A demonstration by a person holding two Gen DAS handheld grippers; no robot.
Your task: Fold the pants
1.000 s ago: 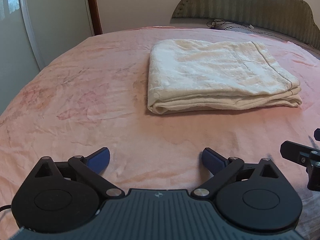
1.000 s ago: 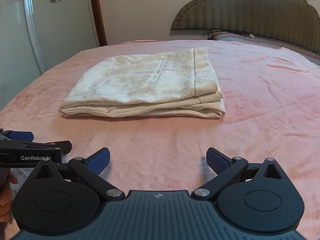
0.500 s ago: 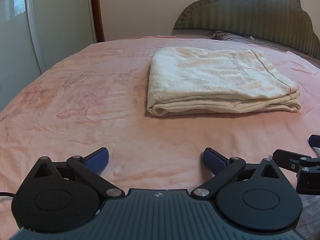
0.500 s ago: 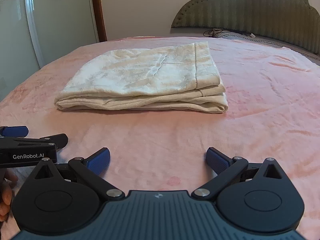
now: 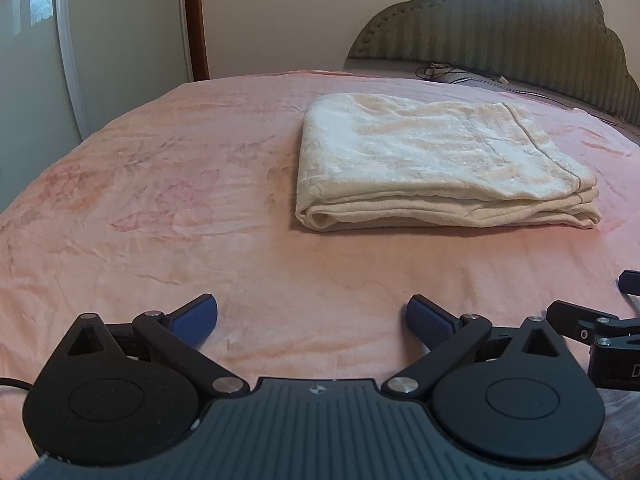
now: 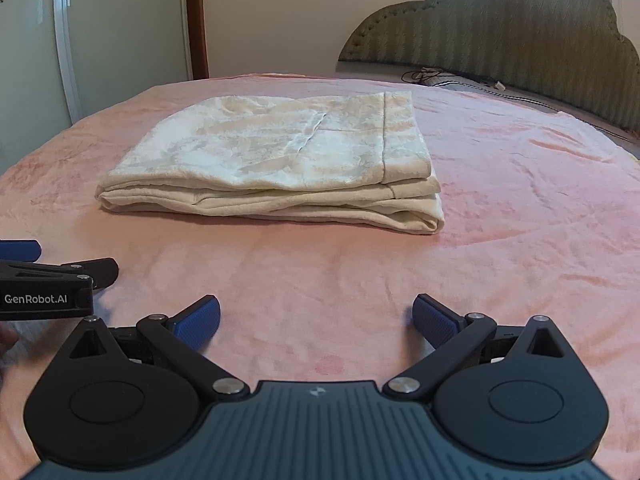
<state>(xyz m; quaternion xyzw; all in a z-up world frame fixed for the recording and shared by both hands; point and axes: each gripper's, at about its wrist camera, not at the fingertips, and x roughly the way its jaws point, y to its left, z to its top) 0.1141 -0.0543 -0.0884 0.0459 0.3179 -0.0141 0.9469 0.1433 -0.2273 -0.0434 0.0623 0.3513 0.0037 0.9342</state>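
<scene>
Both tools have eased back and levelled off over the last second, so the headboard (image 5: 500,44) and window now show more fully, and the folded bundle sits a touch further off than it did. And there it is: the pants (image 5: 436,160), cream and plush, lie stacked in a neat rectangle of several layers on the pink bed (image 5: 160,200), the hem band along the right edge, the rounded fold at the left. The left tongs (image 5: 312,314) hang wide open with nothing between the blue pads, low over the blanket and well short of the bundle. Same story for the right tongs (image 6: 316,314), spread wide and empty, near the bundle's front edge but apart from it. Each tool shows at the edge of the other's view, so they sit side by side. To my eye the fold looks finished, and both tools are held clear so as not to disturb the stack.
</scene>
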